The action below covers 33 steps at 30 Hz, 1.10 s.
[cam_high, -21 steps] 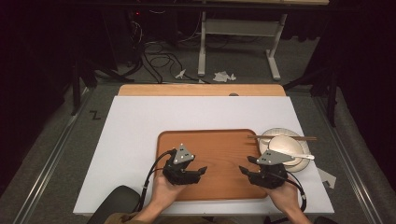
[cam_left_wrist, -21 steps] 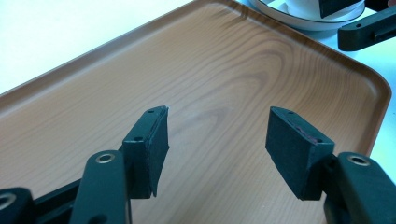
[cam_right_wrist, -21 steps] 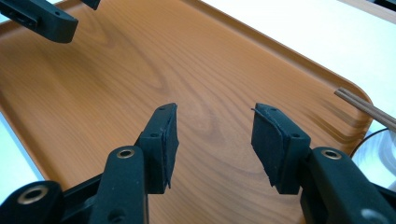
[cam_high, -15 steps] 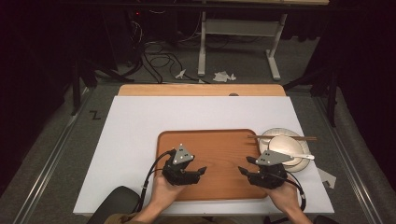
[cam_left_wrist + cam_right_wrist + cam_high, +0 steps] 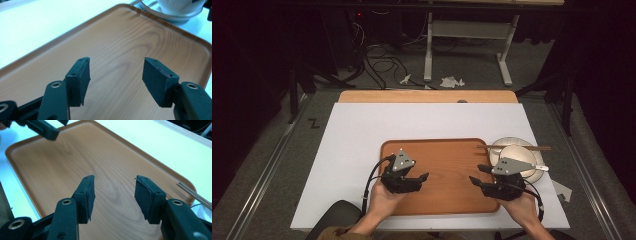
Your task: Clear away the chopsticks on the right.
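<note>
1. Left hand-held gripper [image 5: 422, 176], lower centre-left of the high view, hovers released over the wooden tray [image 5: 447, 155].
2. Right hand-held gripper [image 5: 476, 175], lower right, likewise released above the tray's right edge.

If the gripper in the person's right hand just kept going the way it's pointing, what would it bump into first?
Probably the wooden tray: the right gripper, jaws open and empty, points slightly down across its bare surface. If it skimmed above the wood, the left gripper lies farther along, a little to one side; depth is hard to judge.
</note>
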### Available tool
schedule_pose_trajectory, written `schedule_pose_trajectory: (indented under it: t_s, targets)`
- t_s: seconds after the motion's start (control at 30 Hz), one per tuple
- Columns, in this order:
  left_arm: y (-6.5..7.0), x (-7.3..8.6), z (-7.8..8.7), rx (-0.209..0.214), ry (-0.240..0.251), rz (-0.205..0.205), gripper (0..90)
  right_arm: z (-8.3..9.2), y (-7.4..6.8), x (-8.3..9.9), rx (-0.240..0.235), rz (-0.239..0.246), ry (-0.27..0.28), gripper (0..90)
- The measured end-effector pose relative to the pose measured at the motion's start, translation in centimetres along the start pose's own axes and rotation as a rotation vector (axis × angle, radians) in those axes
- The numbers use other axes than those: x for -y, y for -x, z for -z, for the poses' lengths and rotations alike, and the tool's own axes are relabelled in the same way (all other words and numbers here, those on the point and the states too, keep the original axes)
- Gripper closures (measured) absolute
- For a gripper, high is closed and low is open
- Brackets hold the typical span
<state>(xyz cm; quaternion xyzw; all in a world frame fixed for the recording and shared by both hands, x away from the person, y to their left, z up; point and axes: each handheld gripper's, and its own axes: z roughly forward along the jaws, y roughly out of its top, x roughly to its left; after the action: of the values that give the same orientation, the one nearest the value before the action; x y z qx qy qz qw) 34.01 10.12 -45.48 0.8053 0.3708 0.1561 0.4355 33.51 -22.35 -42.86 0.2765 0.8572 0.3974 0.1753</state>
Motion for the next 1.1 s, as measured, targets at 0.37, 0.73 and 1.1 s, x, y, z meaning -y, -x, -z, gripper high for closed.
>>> schedule_pose_trajectory:
  t_s: [0.37,0.73,1.1]
  targets:
    - [-0.1,0.1,-0.1,0.004,-0.003,0.016,39.0,4.2,2.8,-0.7,0.101,0.000,0.020,58.0]
    - [0.2,-0.1,-1.0,0.049,-0.016,0.006,39.1,7.4,6.3,-0.6,0.178,-0.016,0.053,61.6]
    - [0.1,-0.2,-1.1,0.048,-0.015,0.010,39.1,9.2,10.2,0.6,0.294,-0.064,-0.012,66.1]
